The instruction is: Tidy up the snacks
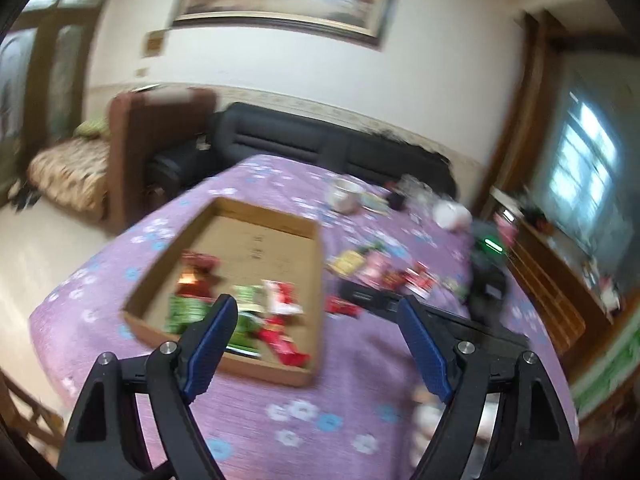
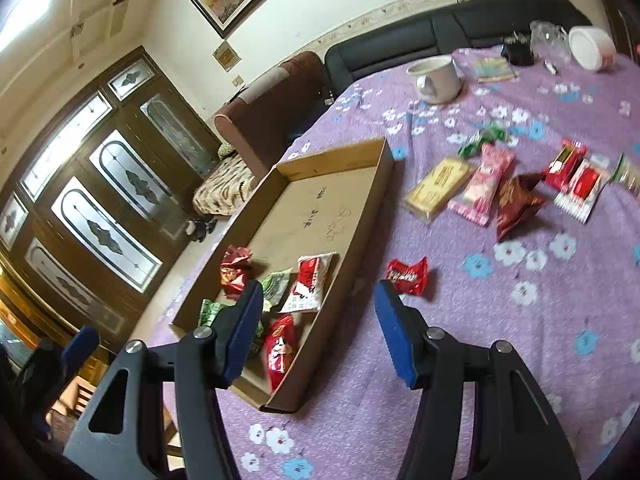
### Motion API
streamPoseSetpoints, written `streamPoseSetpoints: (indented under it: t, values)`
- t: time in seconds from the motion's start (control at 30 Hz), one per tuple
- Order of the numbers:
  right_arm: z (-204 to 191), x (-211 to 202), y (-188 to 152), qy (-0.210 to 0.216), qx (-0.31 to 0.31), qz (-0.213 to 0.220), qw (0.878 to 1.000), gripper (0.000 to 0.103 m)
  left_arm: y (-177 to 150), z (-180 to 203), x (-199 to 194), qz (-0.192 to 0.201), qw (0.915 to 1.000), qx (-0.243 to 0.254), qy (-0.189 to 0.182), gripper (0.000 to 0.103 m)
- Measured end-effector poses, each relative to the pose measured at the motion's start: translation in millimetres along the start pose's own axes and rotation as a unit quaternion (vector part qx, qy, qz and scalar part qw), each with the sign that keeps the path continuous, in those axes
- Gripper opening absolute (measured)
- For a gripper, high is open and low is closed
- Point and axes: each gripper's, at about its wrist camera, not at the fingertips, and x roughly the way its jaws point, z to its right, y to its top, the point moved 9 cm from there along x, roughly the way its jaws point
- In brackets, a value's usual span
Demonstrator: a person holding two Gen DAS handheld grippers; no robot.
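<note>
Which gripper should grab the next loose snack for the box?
Probably right. The right gripper is open and empty, with the red candy packet just beyond its fingertips; the left gripper faces the cardboard box.

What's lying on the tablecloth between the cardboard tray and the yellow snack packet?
Only a small red wrapper, beside the cardboard tray; toward the yellow packet it's bare cloth, per the right wrist view.
</note>
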Motion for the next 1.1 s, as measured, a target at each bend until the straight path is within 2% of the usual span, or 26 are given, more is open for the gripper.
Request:
streamPoseSetpoints:
  t: [0.1,0.17,0.27,0.43,0.53,0.57,0.73,0.77,0.8,0.87,0.93,1.0,1.03,1.1]
  values:
    - [-6.7,0.7,-2.1,0.02,-0.001,-0.009,1.0,0.06,-4.3,34.0,-5.6,0.005,0.999,0.031,-0.031,0.083]
    - [-3.0,-0.1,-3.4,0.023,0.009,-0.011,1.0,0.062,-12.7,52.1,-6.7,-0.01,0.9973,0.054,-0.049,0.083]
    - [5.9,-3.4,-3.6,0.032,0.033,-0.012,0.999,0.062,-22.4,72.4,-9.0,-0.003,0.9948,0.088,-0.05,0.083]
    - [21.6,-12.8,1.3,0.047,0.079,-0.006,0.996,0.062,-29.8,82.6,-4.4,-0.008,0.9939,0.092,-0.061,0.084]
    - [24.9,-22.8,6.3,0.066,0.103,0.006,0.992,0.062,-45.2,90.4,14.4,-0.045,0.9916,0.103,-0.065,0.085]
    - [23.7,-28.2,8.3,0.071,0.105,0.014,0.992,0.062,-44.1,92.0,12.0,-0.03,0.9923,0.091,-0.077,0.088]
    - [30.0,-57.2,12.8,0.081,0.118,0.05,0.988,0.063,-49.3,111.5,17.5,-0.031,0.9865,0.051,-0.153,0.093]
    - [34.6,-66.6,15.4,0.077,0.121,0.065,0.988,0.063,-50.7,111.0,21.2,-0.033,0.9856,0.038,-0.162,0.101]
    - [38.1,-75.8,17.5,0.071,0.119,0.08,0.987,0.063,-53.3,114.9,26.5,-0.039,0.9836,0.019,-0.175,0.103]
    - [46.1,-97.3,20.6,0.056,0.115,0.111,0.986,0.065,-58.5,124.5,30.7,-0.053,0.9749,-0.002,-0.216,0.103]
    - [58.7,-120.0,21.0,0.03,0.117,0.137,0.983,0.068,-65.5,138.9,37.5,-0.077,0.9613,-0.021,-0.264,0.103]
    - [67.9,-134.8,19.1,0.009,0.118,0.149,0.982,0.069,-72.6,147.4,44.2,-0.108,0.9466,-0.046,-0.3,0.103]
    - [73.2,-141.3,16.6,-0.003,0.12,0.152,0.981,0.069,-77.7,151.7,48.8,-0.129,0.9355,-0.065,-0.323,0.103]
    - [80.1,-147.1,13.3,-0.021,0.121,0.15,0.981,0.069,-80.7,153.8,52.7,-0.145,0.9277,-0.073,-0.336,0.103]
